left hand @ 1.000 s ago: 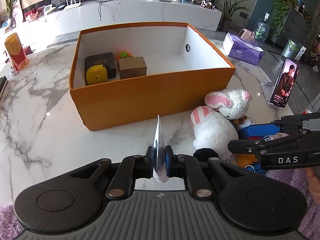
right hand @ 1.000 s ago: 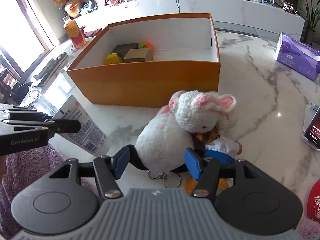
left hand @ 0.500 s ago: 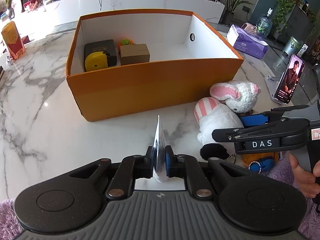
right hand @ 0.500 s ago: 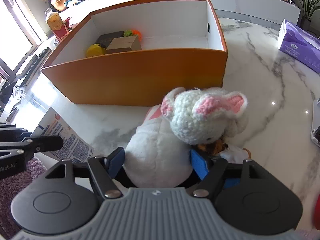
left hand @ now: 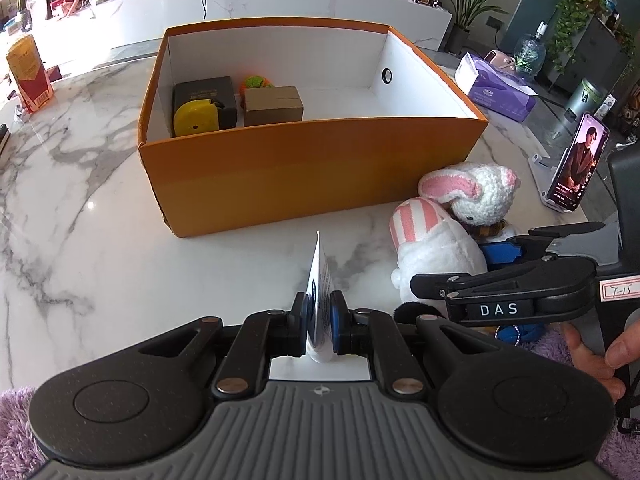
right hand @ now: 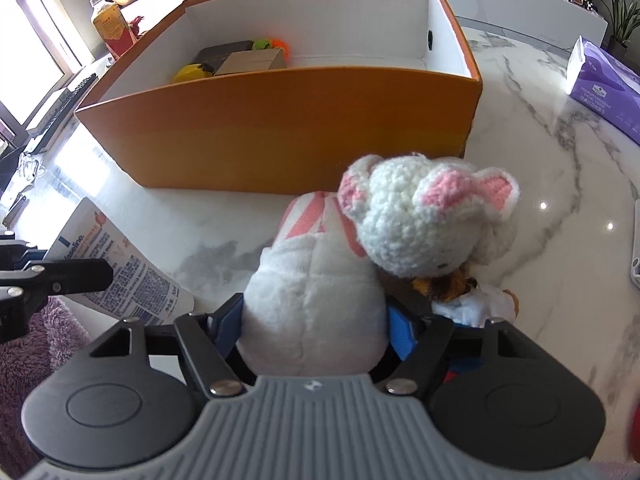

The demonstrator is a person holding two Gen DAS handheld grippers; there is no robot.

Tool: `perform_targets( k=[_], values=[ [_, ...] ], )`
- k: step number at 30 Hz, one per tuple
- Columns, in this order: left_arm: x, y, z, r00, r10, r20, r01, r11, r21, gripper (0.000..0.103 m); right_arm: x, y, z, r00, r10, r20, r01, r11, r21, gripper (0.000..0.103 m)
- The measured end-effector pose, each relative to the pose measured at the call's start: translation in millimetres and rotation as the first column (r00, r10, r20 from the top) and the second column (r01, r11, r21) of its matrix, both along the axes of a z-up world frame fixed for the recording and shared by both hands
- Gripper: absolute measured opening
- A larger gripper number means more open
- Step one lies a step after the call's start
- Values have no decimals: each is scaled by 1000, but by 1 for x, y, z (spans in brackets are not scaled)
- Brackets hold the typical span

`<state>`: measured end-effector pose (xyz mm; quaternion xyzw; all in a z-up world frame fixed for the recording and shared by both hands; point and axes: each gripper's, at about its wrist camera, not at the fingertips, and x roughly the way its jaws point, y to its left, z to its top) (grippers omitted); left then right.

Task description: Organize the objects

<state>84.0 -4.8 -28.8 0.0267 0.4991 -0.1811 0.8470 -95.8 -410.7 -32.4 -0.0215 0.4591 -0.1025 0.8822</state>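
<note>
An open orange box (left hand: 312, 168) (right hand: 280, 136) stands on the marble table. Inside its left end lie a dark box (left hand: 208, 90), a yellow tape measure (left hand: 192, 118), a brown carton (left hand: 274, 105) and a green-orange ball (left hand: 256, 81). My left gripper (left hand: 319, 320) is shut on a white Vaseline tube (left hand: 319, 280) (right hand: 116, 276), held edge-on in front of the box. My right gripper (right hand: 312, 320) is shut on a white plush rabbit (right hand: 316, 292) (left hand: 436, 248) with a crocheted bunny head (right hand: 420, 224), just right of the box's near corner.
A purple tissue pack (left hand: 500, 92) (right hand: 604, 80) lies at the right. A phone on a stand (left hand: 576, 164) is at the far right. A red-yellow carton (left hand: 28, 74) stands at the far left. A purple fuzzy mat (left hand: 16, 424) lies at the near edge.
The right gripper has closed on the plush rabbit and lifted it toward the box. The left gripper, holding the tube, has risen and moved a little toward the box.
</note>
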Motion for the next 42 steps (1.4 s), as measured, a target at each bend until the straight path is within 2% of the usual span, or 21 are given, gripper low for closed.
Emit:
perform_targets(
  k=[8,17,21,27,32,37,39,42],
  values=[
    [-8,12,25,999,21,45,-18,998,-61,13,-20,29,17,995,95,21,-94,995,-27,71],
    [-4,19,77,990,12,140,12,985,-171,13,-32,52,72,974,177,141,-169,984,-63,71],
    [8,14,98,982,-1,186,37,982,-187,13,-27,55,101,958,200,205,-183,978,-100,71],
    [35,0,118,967,-17,254,62,983,-172,13,-7,48,136,934,196,298,-165,978,-125,71],
    [64,-9,122,965,-16,262,66,981,-181,13,15,34,160,914,170,368,-142,985,-101,72],
    [91,-17,114,971,-12,239,54,984,-170,13,38,18,169,896,154,417,-122,987,-103,72],
    [102,-18,107,976,-10,216,45,986,-160,13,51,10,167,899,152,410,-122,988,-99,72],
    [120,-21,90,986,-1,165,26,989,-147,13,75,-2,155,922,141,360,-121,990,-79,72]
  ],
)
